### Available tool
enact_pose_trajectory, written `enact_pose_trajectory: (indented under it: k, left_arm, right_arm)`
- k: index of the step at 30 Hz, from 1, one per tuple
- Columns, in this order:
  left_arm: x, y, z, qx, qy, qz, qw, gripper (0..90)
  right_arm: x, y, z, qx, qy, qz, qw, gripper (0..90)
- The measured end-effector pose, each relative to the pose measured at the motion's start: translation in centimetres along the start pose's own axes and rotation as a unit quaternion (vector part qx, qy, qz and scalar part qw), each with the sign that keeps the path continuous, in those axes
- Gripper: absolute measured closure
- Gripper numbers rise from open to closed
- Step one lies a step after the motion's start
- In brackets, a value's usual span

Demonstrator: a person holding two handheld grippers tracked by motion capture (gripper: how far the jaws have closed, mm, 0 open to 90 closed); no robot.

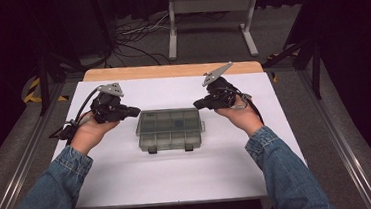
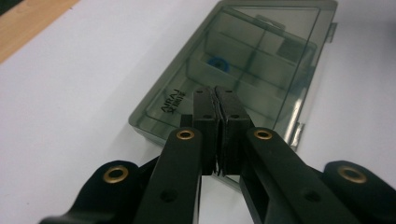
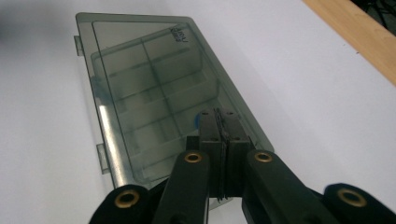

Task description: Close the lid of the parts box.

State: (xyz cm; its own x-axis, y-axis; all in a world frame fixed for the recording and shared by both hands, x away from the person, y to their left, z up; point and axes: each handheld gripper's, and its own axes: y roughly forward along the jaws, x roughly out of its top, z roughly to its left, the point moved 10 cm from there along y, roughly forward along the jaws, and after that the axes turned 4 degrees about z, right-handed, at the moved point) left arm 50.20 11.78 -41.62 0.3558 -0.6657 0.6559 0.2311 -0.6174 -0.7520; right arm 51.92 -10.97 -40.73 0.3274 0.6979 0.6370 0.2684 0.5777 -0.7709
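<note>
the smoky clear compartment box (image 1: 169,129) lies flat with its lid closed in the middle of the white bench (image 1: 129,174), latches toward the person. a small blue piece (image 2: 217,64) sits in one compartment. the left tool (image 1: 135,110) hovers just beside its left end, jaws pressed together. the right tool (image 1: 198,103) hovers beside its right end, jaws also pressed together, holding nothing
</note>
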Motion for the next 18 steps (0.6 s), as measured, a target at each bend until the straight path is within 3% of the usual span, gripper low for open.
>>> enact_pose_trajectory:
  k: [6,18]
  left_arm:
    - [-0.8,0.6,-1.0,-0.022,0.007,0.024,0.9994,87.3]
    - [-2.2,1.9,-1.7,-0.040,0.010,0.054,0.9977,86.6]
  right_arm:
    - [-0.9,0.9,0.8,0.008,-0.004,0.021,0.9997,89.9]
    - [-2.4,2.6,2.0,0.021,-0.015,0.064,0.9976,89.4]
